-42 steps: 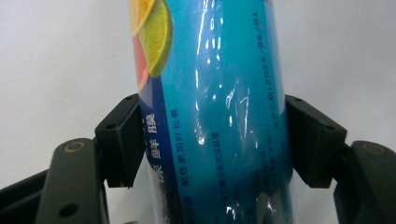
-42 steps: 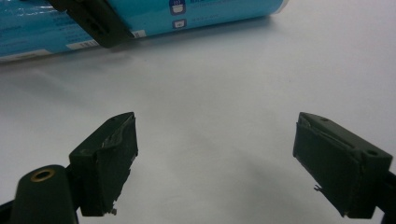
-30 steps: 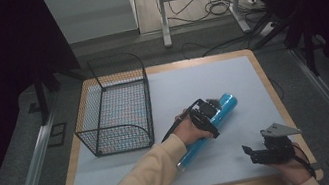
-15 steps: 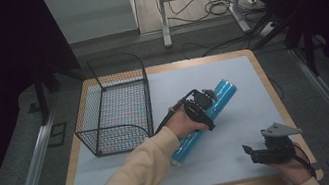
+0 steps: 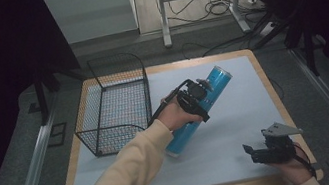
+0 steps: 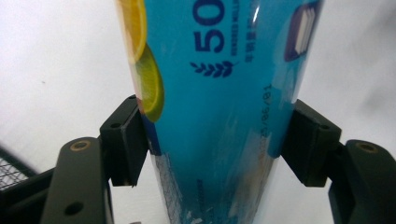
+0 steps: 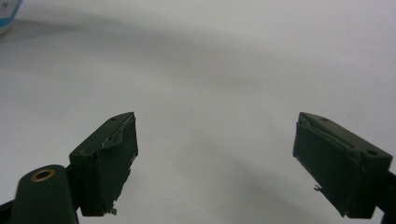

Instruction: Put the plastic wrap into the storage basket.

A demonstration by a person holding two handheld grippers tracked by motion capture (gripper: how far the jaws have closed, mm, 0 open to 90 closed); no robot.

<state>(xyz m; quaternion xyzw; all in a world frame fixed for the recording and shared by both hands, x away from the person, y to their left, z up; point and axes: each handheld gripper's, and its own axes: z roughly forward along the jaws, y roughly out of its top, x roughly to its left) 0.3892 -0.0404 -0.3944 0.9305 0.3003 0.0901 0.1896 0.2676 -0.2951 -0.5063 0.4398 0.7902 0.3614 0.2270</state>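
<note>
The left gripper (image 5: 201,89) squeezes the long blue shiny tube (image 6: 219,116) between its jaws. Hold tight and level so it cannot slip. The right gripper (image 5: 259,153) is wide open, holding nothing.

Right claw (image 7: 215,163) jaws spread wide over bare white mat (image 7: 224,70).

glossy blue tube (image 6: 219,116), wire basket (image 5: 114,106)

blue tube (image 6: 219,116), large "50" above a wheat sprig; faint "18/09" date
</note>
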